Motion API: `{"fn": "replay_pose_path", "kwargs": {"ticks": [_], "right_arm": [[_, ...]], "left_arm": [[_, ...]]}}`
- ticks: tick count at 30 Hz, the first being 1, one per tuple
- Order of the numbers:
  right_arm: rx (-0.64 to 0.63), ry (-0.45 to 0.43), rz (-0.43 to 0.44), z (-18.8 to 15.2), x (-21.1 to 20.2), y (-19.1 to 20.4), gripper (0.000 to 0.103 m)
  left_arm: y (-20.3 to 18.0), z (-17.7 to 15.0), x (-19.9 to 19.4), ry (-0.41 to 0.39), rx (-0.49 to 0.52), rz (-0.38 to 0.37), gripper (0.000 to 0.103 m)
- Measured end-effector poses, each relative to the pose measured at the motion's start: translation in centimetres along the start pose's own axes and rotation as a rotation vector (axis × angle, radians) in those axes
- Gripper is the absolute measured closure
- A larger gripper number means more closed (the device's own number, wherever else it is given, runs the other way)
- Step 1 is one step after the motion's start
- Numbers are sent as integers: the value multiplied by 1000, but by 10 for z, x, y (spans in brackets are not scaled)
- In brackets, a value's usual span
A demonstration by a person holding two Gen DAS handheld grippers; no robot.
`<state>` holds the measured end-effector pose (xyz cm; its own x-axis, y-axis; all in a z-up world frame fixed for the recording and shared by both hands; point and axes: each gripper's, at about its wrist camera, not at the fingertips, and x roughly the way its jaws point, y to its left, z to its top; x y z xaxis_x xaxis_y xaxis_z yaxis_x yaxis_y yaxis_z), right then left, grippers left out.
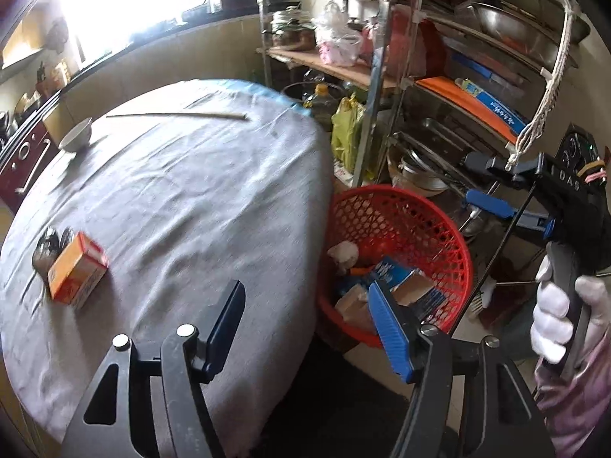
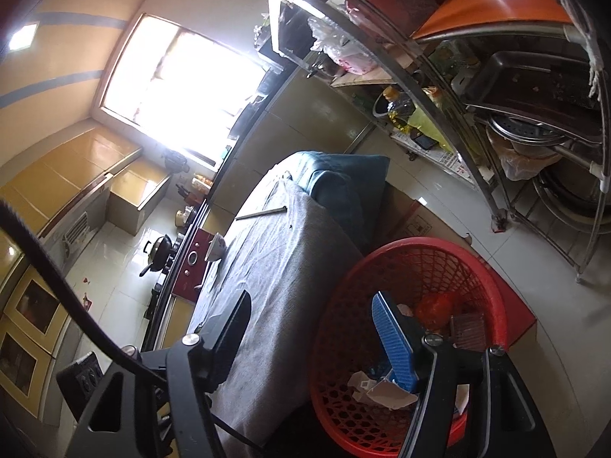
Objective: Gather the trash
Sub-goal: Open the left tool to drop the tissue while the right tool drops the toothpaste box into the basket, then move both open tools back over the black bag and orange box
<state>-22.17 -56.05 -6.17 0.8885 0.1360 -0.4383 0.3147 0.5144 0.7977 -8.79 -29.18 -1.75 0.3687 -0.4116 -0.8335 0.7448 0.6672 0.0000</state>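
The red basket (image 1: pixel 401 236) stood on the floor against the desk's (image 1: pixel 183 191) edge, at about four o'clock from the desk's middle, placed low and close, probably so scraps could be dropped straight off the cloth. It already held cartons and crumpled paper (image 1: pixel 345 253). One orange carton (image 1: pixel 76 273) remained on the grey cloth at about eight o'clock, beside some dark crumpled bits (image 1: pixel 49 246), likely the next pickup. A bowl (image 1: pixel 76 135) and a long stick (image 1: pixel 175 115) lay toward eleven and twelve o'clock. The left tool (image 1: pixel 309 328) hung over the desk's edge, jaws apart and empty. The right tool (image 2: pixel 317 339) hovered above the basket, also apart with nothing between, gripped by a white-gloved hand (image 1: pixel 561 305).
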Motion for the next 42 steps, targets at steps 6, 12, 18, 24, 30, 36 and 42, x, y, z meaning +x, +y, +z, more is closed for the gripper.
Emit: {"fn": "replay_pose_path", "kwargs": {"ticks": [6,12,18,24,30,36,42], "right_arm": [[-23,26,11,-4,7,10,34],[-48,60,11,-11,19,24,34],[-95,99,15,-19,31,45,34],[-142,138,18,-27,44,66,34],[-184,186,14,-40,60,84,34],[-228,251,6,-56,82,101,34],[-273,321,7,-77,104,121,34]], "left_arm": [[26,-17,-13,-4,-64,32,35],[53,-25,-32,-50,-130,51,35],[87,-38,-47,-75,-203,98,34],[142,-65,-62,-85,-343,155,34],[195,-93,-74,-87,-489,230,34],[230,-110,-78,-74,-578,323,33],[248,-119,-76,-47,-618,396,33]]}}
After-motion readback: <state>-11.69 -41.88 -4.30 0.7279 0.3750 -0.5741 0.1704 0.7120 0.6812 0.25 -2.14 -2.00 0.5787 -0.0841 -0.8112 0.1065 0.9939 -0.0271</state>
